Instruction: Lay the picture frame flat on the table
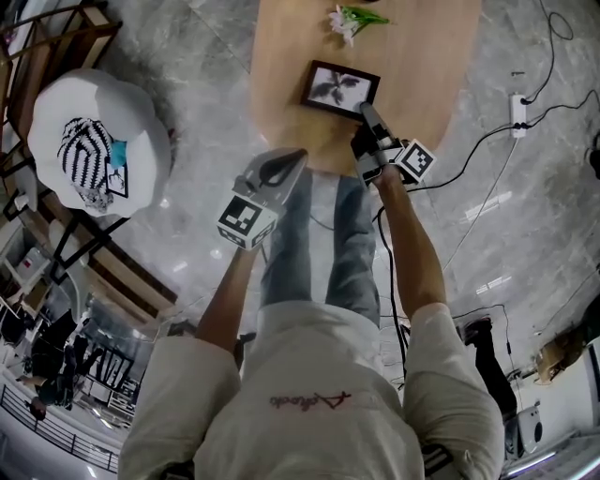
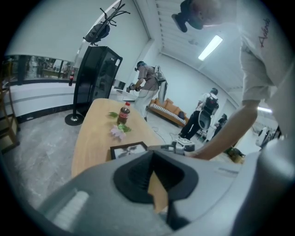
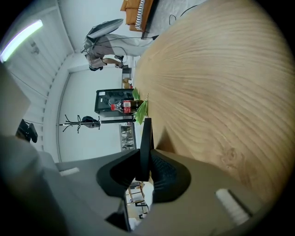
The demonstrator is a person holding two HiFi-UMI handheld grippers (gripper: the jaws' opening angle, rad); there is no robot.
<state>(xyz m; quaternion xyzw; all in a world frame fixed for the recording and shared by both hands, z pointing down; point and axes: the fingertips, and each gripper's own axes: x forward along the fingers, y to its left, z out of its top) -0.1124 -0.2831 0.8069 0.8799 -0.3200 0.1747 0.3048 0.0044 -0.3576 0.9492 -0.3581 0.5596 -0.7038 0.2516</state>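
Note:
The black picture frame (image 1: 340, 88) with a dark leaf print lies face up and low over the near end of the oval wooden table (image 1: 281, 56). My right gripper (image 1: 367, 116) is shut on its near right edge. In the right gripper view the frame's thin black edge (image 3: 146, 138) stands clamped between the pads, with the tabletop (image 3: 221, 92) close beside it. The left gripper view shows the frame (image 2: 129, 150) and the right gripper (image 2: 182, 147) behind it. My left gripper (image 1: 292, 157) hovers off the table's near edge, its jaws together and holding nothing.
A white flower (image 1: 352, 19) lies on the table beyond the frame, and a cola bottle (image 2: 123, 113) stands past it. A white round chair with a striped cushion (image 1: 94, 141) is at left. A power strip (image 1: 517, 111) and cables lie on the floor at right.

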